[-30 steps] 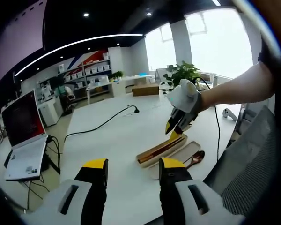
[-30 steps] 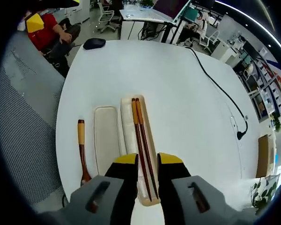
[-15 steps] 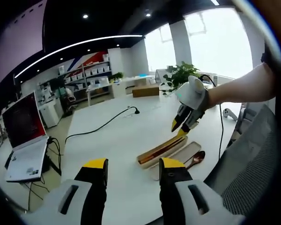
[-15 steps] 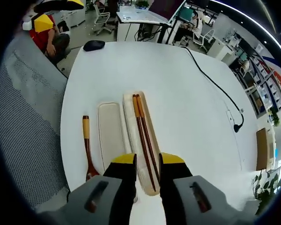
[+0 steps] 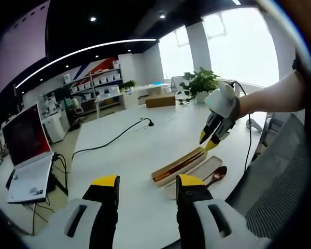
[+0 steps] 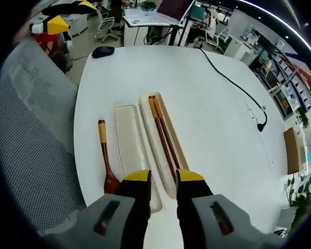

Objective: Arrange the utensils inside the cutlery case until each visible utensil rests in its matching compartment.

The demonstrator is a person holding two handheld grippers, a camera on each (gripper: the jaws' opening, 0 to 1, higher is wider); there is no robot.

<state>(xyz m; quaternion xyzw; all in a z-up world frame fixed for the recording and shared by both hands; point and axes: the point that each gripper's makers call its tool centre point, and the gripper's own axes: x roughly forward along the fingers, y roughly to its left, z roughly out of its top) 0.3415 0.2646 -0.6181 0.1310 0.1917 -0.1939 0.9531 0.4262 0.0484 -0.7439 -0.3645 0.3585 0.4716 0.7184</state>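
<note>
A long beige case tray (image 6: 146,111) lies on the round white table (image 6: 207,129) with a pair of brown chopsticks (image 6: 163,134) in it. Beside it lies a second, empty tray (image 6: 132,142). A brown spoon (image 6: 104,162) with a yellow handle end rests on the table outside the empty tray. My right gripper (image 6: 163,179) hovers above the near end of the trays, its jaws narrowly open with nothing between them. In the left gripper view the right gripper (image 5: 210,141) hangs above the case (image 5: 179,166) and spoon (image 5: 216,176). My left gripper (image 5: 147,184) stands open and empty, well short of the case.
A black cable (image 6: 233,83) runs across the table and a black mouse (image 6: 102,51) sits at its far edge. A mesh chair (image 6: 31,145) stands against the table near the spoon. A laptop (image 5: 26,155) sits on a low stand left of the table.
My right gripper has risen and drawn back from the case, leaving the chopsticks lying in their tray. The left gripper has stayed put.
</note>
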